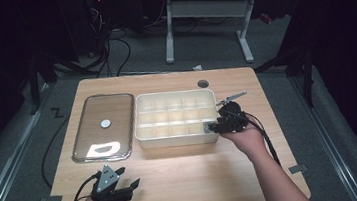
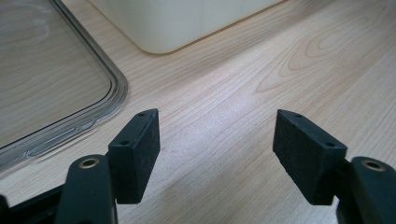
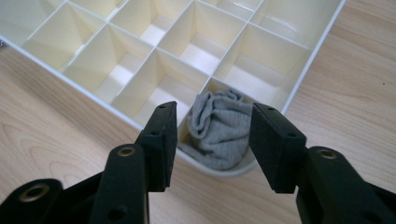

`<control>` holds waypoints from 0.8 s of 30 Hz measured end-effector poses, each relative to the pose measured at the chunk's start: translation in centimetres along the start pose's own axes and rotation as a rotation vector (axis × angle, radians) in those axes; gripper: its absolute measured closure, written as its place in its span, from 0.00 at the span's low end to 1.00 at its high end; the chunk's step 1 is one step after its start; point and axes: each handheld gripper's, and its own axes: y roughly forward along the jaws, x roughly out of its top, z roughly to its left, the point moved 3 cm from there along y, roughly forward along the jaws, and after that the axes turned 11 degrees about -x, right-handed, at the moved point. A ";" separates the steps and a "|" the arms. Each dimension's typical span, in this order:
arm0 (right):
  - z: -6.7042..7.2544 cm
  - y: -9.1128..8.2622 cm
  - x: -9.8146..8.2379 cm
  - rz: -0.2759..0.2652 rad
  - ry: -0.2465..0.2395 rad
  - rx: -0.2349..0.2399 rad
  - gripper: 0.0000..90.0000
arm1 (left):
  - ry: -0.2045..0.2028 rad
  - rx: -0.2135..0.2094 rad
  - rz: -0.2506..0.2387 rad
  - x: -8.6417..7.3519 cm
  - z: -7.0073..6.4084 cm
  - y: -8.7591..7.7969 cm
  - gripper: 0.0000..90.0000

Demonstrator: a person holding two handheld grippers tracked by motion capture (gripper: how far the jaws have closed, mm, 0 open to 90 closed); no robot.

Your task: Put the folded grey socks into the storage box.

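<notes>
Lid (image 1: 103, 127): the clear lid lay flat on the worktop (image 1: 184, 175) at the left, just beside the divided tray, well out of the work; I judged it no hazard unless the left hand swept sideways into it

Left hand-held gripper (image 2: 215, 151): it sat released near the front edge, jaws wide over bare wood with nothing between them; the risk I saw was its trailing cable snagging the lid rim

Tray (image 3: 322, 35): cream, many compartments, all bare but one corner cell

Sock (image 3: 219, 128): the grey rolled sock sat in the tray's near right corner cell, part of it draped over the rim; I thought it could unroll or slide out onto the worktop

Right hand-held gripper (image 3: 212, 140): released, pads apart on either side of the sock and clear of it; pulling back low could catch the draped fold and drag it out, or nudge the light tray
</notes>
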 end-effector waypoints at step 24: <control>5.3 1.1 -12.5 -0.304 0.115 0.029 0.43 | 0.000 0.020 -0.032 0.3 -0.6 -0.4 0.31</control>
